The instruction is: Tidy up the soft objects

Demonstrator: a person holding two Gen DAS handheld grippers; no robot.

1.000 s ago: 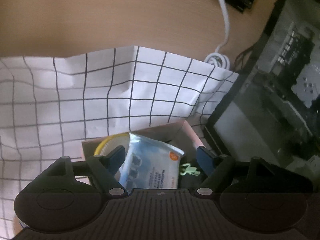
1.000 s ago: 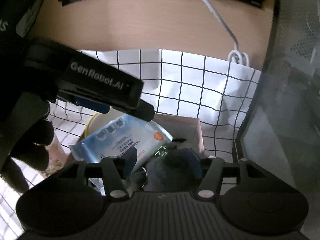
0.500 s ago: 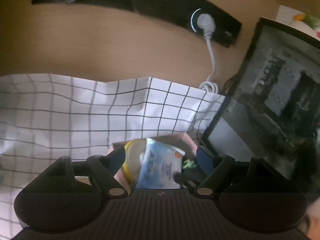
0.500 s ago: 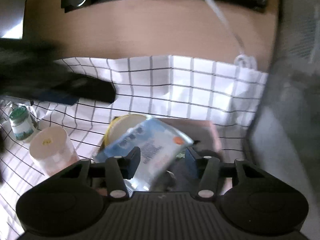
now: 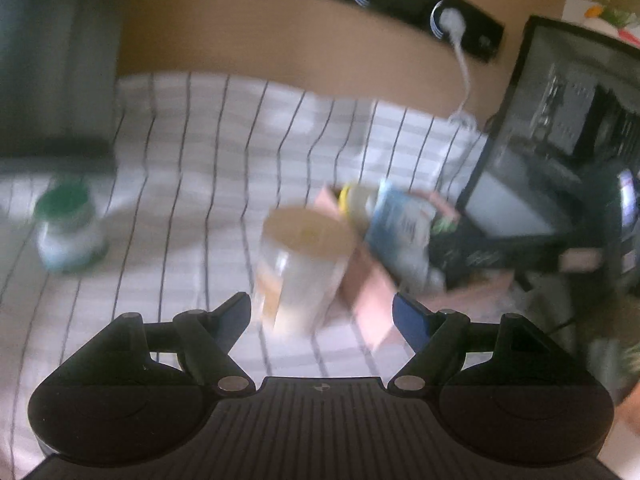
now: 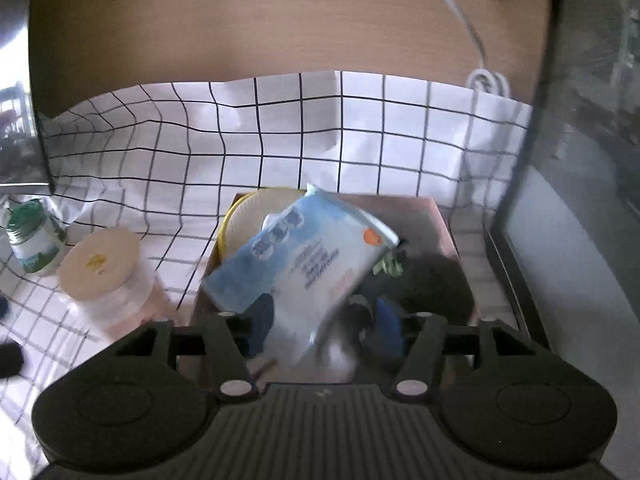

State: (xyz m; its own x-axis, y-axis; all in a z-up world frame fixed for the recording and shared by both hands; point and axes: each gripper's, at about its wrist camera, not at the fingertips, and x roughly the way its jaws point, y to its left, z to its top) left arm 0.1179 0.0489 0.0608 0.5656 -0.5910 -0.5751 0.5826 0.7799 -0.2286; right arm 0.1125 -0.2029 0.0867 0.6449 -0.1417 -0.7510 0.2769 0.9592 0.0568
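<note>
My right gripper (image 6: 325, 330) hangs over an open pink box (image 6: 444, 224). A light-blue pack of wet wipes (image 6: 308, 256) lies tilted in the box, its blurred lower end between the opening jaws, and the pads do not press on it. Under and beside it are a yellow-rimmed roll (image 6: 248, 216) and a dark soft bundle (image 6: 432, 284). My left gripper (image 5: 322, 312) is open and empty, low over the checked cloth. A plastic-wrapped tissue roll (image 5: 304, 256) stands just ahead of its fingers, with the box (image 5: 368, 288) and the wipes pack (image 5: 400, 224) behind it.
A green-capped jar (image 5: 68, 228) stands at the left on the checked cloth (image 6: 360, 128). A dark monitor (image 6: 580, 200) closes off the right side. A power strip (image 5: 460, 28) and a white cable (image 6: 486, 80) lie along the wooden back edge.
My left gripper has pulled away from the box toward the left, bringing the wrapped roll and jar into its view. The right jaws have widened and the wipes pack has tipped lower in the box.
</note>
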